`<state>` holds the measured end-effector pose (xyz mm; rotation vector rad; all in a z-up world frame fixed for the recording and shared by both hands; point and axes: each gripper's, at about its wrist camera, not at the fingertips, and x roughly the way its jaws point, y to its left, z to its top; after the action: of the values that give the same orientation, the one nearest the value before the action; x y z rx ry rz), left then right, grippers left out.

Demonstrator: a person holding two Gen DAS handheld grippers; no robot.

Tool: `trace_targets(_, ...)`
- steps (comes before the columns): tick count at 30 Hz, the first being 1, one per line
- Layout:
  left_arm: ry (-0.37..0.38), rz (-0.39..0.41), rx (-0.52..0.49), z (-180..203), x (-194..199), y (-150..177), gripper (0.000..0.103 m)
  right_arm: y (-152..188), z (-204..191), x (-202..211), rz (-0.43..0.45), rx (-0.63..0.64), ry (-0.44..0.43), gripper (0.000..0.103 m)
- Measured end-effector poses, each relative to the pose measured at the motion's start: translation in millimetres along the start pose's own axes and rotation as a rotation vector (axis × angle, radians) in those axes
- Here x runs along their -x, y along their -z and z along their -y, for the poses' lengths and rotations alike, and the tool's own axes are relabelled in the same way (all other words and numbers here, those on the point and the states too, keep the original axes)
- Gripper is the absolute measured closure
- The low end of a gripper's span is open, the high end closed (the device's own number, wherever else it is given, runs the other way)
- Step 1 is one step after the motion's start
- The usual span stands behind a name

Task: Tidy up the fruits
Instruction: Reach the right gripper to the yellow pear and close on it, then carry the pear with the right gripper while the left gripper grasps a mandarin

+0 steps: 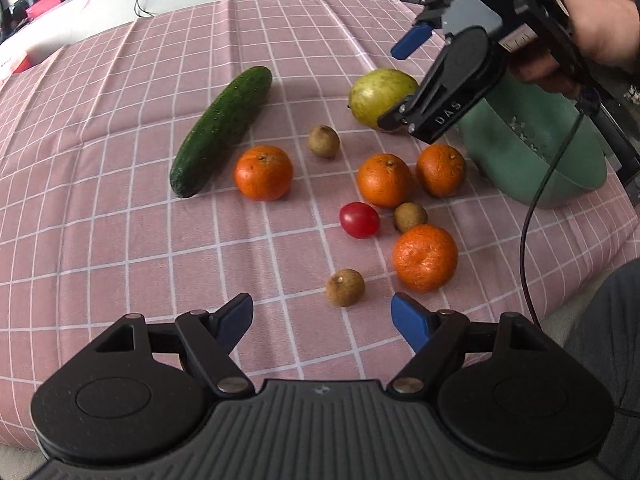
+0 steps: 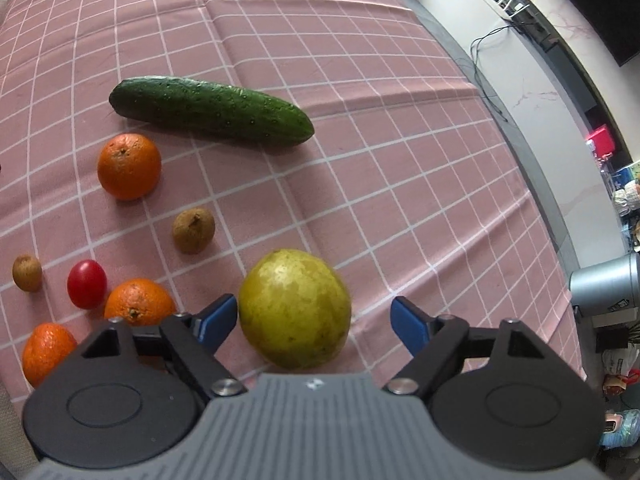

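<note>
Black gripper [image 1: 322,320] with blue fingers [image 1: 410,322], silver screws, grey ribbed body.

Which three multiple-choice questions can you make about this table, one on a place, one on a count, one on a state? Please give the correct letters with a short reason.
1. Where does the green colander stand?
A. at the right edge of the cloth, beyond the oranges
B. beside the cucumber
C. on top of the pear

2. How many oranges lie on the cloth in the left wrist view?
A. two
B. four
C. six

3. How is the right tool at the yellow-green pear?
A. shut with nothing inside
B. open around the pear
C. holding the cucumber

Answers:
1 A, the colander sits right of the oranges, far from the cucumber.
2 B, four oranges show there, among them and.
3 B, the pear lies between the blue pads with a gap at the right one.
</note>
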<state>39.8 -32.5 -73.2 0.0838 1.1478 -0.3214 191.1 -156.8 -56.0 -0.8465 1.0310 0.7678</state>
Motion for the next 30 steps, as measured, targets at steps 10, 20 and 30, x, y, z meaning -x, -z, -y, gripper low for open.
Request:
trace_targets(10, -0.022, -0.007, -0.060, 12.7, -5.6, -1.0, 0.011, -2.4, -2.3, -22.0, -0.051, 0.032, -0.052, 0.035)
trace_targets(20, -0.026, -0.007, -0.056, 20.4, -6.7, -3.9, 0.011, -3.0, -3.1, -20.2, -0.018, -0.027, -0.069, 0.042)
trace_targets(30, 0.041, 0.027, -0.096, 43.2, -12.5, 1.1, 0.022, 14.3, 0.2, 37.8, 0.091, -0.130, -0.025, 0.042)
